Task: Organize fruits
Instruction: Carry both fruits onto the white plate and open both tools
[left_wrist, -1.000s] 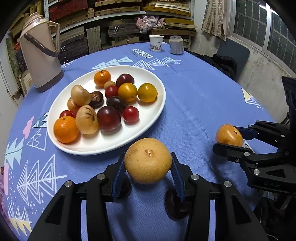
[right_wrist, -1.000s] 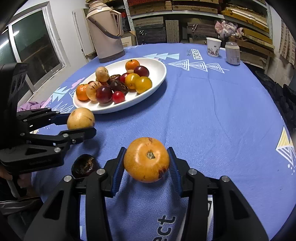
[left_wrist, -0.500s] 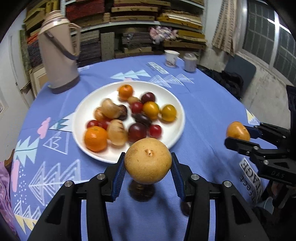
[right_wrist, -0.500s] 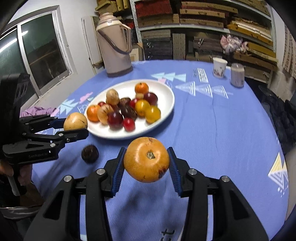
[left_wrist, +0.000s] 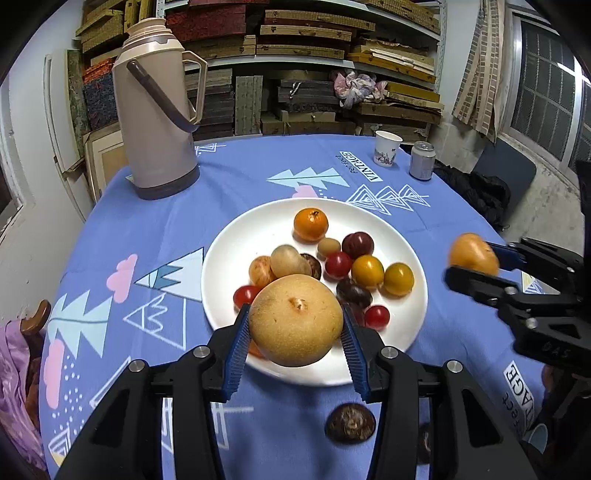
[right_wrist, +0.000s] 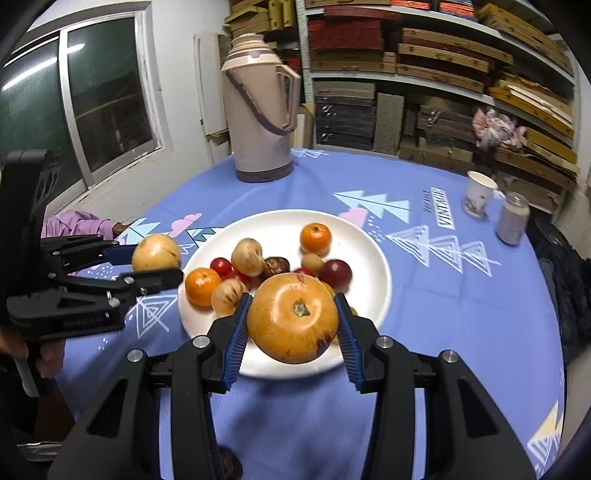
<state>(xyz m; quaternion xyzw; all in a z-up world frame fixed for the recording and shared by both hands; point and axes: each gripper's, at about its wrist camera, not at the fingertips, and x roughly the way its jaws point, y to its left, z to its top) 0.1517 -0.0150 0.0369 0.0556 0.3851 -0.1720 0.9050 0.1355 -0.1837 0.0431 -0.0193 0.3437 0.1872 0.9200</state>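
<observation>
both grippers rose off the cloth (left_wrist: 147, 229) and now hang over the plate's (left_wrist: 229, 243) near rim; a dark fruit (left_wrist: 350, 422) lies uncovered below.

the white plate (left_wrist: 229, 258) is the landmark. its left part and near rim lie bare; fruit crowds its middle and right. beyond it to the left stands a tall thermos (left_wrist: 157, 122); beyond to the right, a paper cup (left_wrist: 386, 147) and can (left_wrist: 422, 160). a dark chestnut (left_wrist: 350, 422) lies on the cloth just before it.

Glossy white plate (left_wrist: 402, 334), matt blue cloth tablecloth (left_wrist: 236, 184), plastic thermos (left_wrist: 157, 110)
</observation>
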